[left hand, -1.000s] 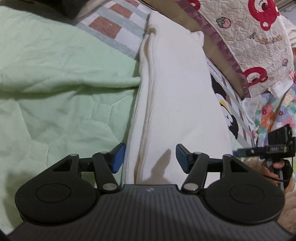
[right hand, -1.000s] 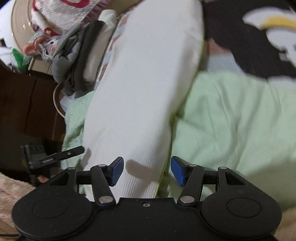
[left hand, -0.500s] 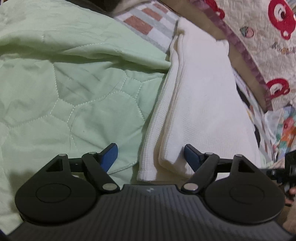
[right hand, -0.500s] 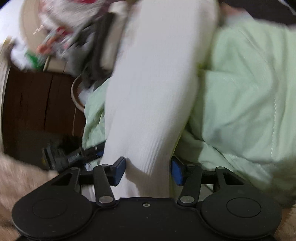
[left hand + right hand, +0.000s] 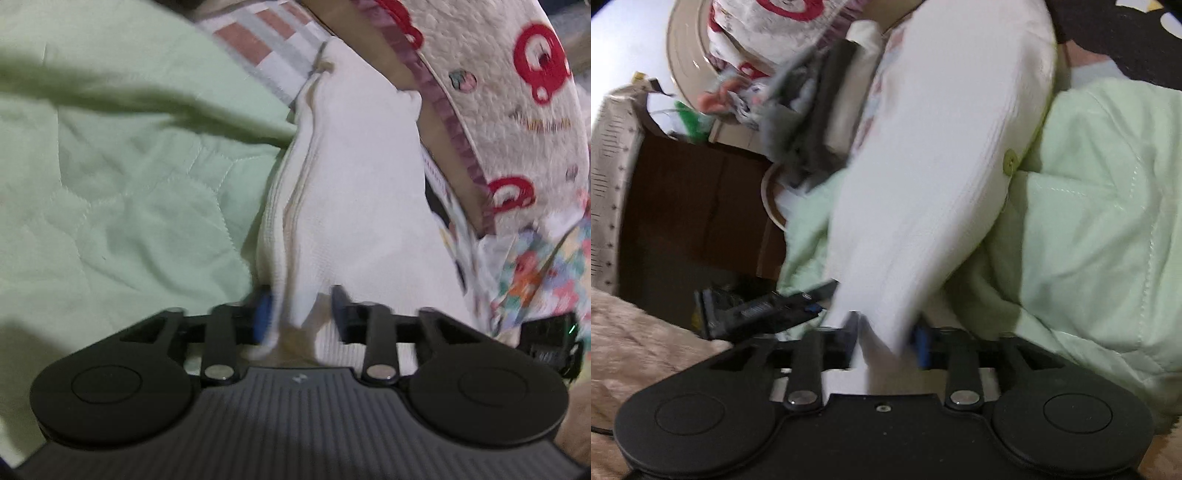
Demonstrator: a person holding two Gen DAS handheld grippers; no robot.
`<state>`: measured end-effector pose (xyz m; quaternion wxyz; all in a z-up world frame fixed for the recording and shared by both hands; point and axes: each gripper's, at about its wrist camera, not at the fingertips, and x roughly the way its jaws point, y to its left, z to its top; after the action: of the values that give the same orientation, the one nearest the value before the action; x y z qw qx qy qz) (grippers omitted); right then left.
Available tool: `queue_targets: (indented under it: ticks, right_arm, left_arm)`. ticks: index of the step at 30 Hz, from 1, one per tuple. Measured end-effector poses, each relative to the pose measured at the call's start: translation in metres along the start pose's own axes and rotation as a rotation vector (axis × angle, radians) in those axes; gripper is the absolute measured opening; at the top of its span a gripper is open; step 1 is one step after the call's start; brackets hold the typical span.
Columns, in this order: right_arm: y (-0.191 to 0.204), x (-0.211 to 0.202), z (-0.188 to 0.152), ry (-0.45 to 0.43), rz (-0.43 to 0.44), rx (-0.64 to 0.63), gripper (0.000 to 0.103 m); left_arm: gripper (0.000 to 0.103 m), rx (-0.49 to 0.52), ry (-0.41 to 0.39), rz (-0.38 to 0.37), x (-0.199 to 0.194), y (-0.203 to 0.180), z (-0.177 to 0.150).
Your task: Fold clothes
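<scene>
tongs (image 5: 301, 314) (image 5: 886, 336) both clamp white garment (image 5: 354, 192) (green button (image 5: 1010, 162) only right view).

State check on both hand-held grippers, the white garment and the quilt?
Left hand-held gripper: closing on garment's end, not fully shut.
Right hand-held gripper: shut on garment's other end.
White garment: folded lengthwise into a long strip, lying on the quilt.
Green quilt: spread out, rumpled.

Bed covered by a pale green quilt (image 5: 122, 192), rumpled, stitched in hexagons. Folded white garment (image 5: 354, 192) lies along it. Striped sheet (image 5: 273, 55) shows past the quilt's far edge. Grey clothes (image 5: 809, 122) heaped beyond.
</scene>
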<state>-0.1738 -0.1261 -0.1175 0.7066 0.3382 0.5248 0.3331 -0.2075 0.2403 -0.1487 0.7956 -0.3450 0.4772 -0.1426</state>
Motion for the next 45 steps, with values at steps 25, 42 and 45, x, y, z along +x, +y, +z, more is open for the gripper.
queue_targets:
  ticks: [25, 42, 45]
  right_arm:
    - [-0.073, -0.049, 0.24, -0.458, -0.217, -0.04, 0.058]
    - [-0.007, 0.006, 0.183, -0.318, -0.36, -0.904, 0.046]
    - [-0.006, 0.017, 0.186, -0.266, -0.337, -0.841, 0.044]
  left_arm:
    - [0.051, 0.046, -0.224, -0.036, 0.14, -0.085, 0.228]
    - [0.058, 0.435, -0.116, 0.223, 0.161, -0.095, 0.184]
    - [0.059, 0.388, -0.127, 0.214, 0.165, -0.09, 0.181]
